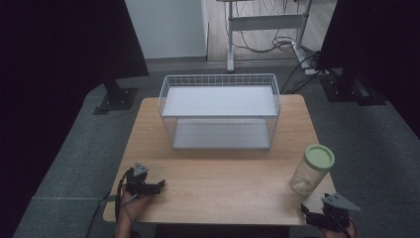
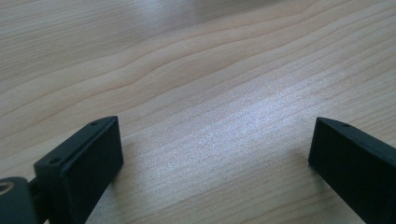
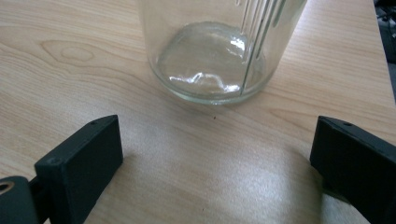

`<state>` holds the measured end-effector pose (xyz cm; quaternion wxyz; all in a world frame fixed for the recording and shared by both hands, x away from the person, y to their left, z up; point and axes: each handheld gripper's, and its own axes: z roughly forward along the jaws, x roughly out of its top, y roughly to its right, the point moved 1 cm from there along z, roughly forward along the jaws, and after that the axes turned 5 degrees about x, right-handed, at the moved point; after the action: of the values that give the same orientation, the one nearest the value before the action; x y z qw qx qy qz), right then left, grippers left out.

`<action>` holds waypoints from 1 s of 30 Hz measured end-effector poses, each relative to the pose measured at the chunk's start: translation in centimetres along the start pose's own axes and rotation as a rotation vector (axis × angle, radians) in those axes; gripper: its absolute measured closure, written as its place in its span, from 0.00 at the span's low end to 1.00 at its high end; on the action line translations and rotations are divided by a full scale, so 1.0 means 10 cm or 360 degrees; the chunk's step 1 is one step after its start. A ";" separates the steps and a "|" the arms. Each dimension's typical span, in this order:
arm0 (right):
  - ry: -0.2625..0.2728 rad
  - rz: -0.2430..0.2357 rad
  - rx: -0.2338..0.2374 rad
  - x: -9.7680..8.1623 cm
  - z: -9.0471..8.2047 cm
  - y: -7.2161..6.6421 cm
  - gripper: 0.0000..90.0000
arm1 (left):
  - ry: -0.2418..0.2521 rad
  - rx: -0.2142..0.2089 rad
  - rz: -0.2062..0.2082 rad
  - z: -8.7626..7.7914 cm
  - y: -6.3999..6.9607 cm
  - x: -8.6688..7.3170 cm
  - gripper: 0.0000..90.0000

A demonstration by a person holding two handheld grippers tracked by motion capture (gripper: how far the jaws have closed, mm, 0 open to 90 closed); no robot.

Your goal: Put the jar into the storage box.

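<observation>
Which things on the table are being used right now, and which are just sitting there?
In use:
- glass jar with green lid, straight ahead of the open right gripper

Just sitting:
- white wire basket rack, far side of the wooden table
- left gripper, open over bare wood

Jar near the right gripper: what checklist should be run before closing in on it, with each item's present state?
1. Right gripper jaws open: ok, wide apart.
2. Jar upright on the table: ok.
3. Lid on the jar: ok, green lid sits on top; whether it is tight, cannot tell.
4. Jar between the jaws: not ok, it stands ahead of them, apart.
5. Left gripper out of the way: ok, open over bare wood at the table's left.
6. Basket has room: ok, both shelves bare.
</observation>
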<state>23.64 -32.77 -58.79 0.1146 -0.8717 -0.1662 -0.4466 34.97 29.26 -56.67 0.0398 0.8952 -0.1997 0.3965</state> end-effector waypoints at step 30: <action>0.0027 0.0064 0.0063 -0.01 -0.08 0.02 0.03 | 0.0000 0.0000 0.0000 0.00 0.00 0.00 0.03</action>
<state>23.06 -33.23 -58.36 0.1420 -0.8687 -0.1565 -0.4481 34.98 29.25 -56.67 0.0399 0.8952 -0.1996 0.3964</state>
